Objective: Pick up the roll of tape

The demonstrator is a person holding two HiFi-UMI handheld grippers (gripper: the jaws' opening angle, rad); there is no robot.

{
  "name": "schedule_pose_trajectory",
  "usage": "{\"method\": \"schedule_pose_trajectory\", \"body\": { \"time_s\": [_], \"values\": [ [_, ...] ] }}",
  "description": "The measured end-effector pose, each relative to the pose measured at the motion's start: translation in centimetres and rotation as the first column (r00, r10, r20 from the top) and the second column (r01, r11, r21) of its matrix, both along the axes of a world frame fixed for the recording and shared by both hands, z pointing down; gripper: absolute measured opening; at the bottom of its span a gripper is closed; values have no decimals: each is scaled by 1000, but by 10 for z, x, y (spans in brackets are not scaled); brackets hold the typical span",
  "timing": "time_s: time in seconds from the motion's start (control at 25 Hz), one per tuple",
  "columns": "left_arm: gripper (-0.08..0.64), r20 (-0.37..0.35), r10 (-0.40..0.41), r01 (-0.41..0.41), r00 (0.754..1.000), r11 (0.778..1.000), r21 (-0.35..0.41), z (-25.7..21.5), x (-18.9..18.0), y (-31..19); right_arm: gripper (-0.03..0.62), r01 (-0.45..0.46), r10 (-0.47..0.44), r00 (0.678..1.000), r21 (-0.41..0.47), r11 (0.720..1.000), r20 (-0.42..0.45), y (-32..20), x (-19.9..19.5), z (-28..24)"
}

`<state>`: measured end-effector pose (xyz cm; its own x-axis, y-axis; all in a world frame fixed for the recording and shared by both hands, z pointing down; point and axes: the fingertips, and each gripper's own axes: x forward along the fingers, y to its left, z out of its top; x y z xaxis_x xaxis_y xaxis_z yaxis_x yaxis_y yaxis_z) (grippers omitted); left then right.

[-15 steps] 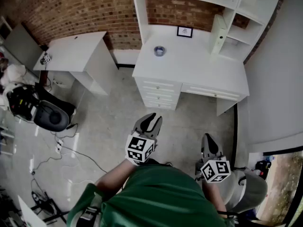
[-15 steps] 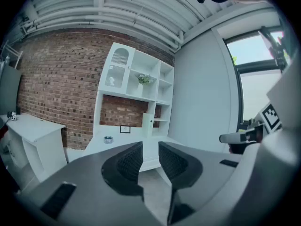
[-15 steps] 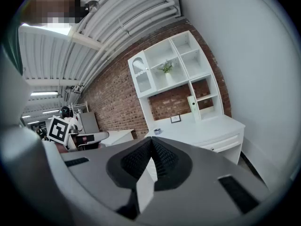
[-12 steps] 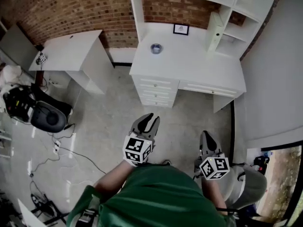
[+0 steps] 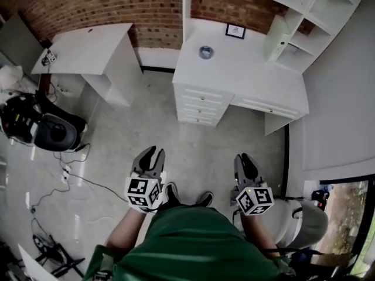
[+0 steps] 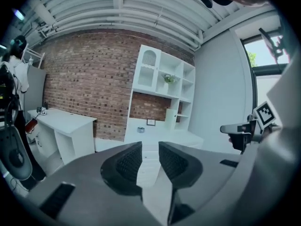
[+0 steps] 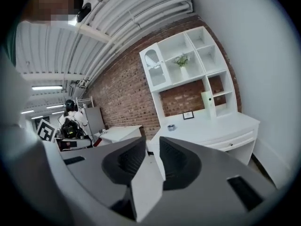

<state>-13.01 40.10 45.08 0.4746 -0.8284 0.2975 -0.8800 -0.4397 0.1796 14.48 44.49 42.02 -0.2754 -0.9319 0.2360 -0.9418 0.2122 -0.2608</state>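
The roll of tape (image 5: 205,52) is a small grey ring lying flat on the white desk (image 5: 252,78) against the brick wall, far ahead of both grippers. It shows small in the left gripper view as the tape (image 6: 140,129) and in the right gripper view as the tape (image 7: 172,127). My left gripper (image 5: 149,153) hangs over the grey floor, its jaws a little apart with nothing between them. My right gripper (image 5: 243,158) is beside it, jaws narrowly apart and empty. In their own views the left gripper (image 6: 149,147) and the right gripper (image 7: 153,142) both point toward the desk.
A framed picture (image 5: 235,31) and a white upright box (image 5: 278,37) stand behind the tape under the shelves. Drawers (image 5: 199,107) face me. A second white table (image 5: 82,48) stands at left, with a black chair (image 5: 55,133) and floor cables (image 5: 64,174) nearby.
Both grippers have dropped lower in the head view and drifted left, farther from the desk. The desk with the tape now sits more to the right.
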Motion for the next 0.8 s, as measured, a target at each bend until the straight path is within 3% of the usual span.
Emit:
{"method": "schedule_pose_trajectory", "body": {
  "time_s": [0.08, 0.28, 0.44, 0.8],
  "values": [
    [135, -13, -16, 16, 1000, 1000, 20, -10, -25, -7, 131, -22, 22, 1000, 1, 1000, -21, -8, -13, -5],
    [170, -74, 14, -11, 997, 999, 42, -27, -61, -21, 133, -83, 85, 995, 39, 996, -50, -25, -42, -21],
    [169, -107, 64, -63, 992, 998, 13, -10, -77, -31, 133, -125, 129, 989, 57, 990, -71, -35, -66, -22],
    [169, -147, 119, -128, 982, 990, -54, 21, -80, -68, 133, -157, 161, 975, 38, 987, -150, -51, -84, -18]
  ]
}}
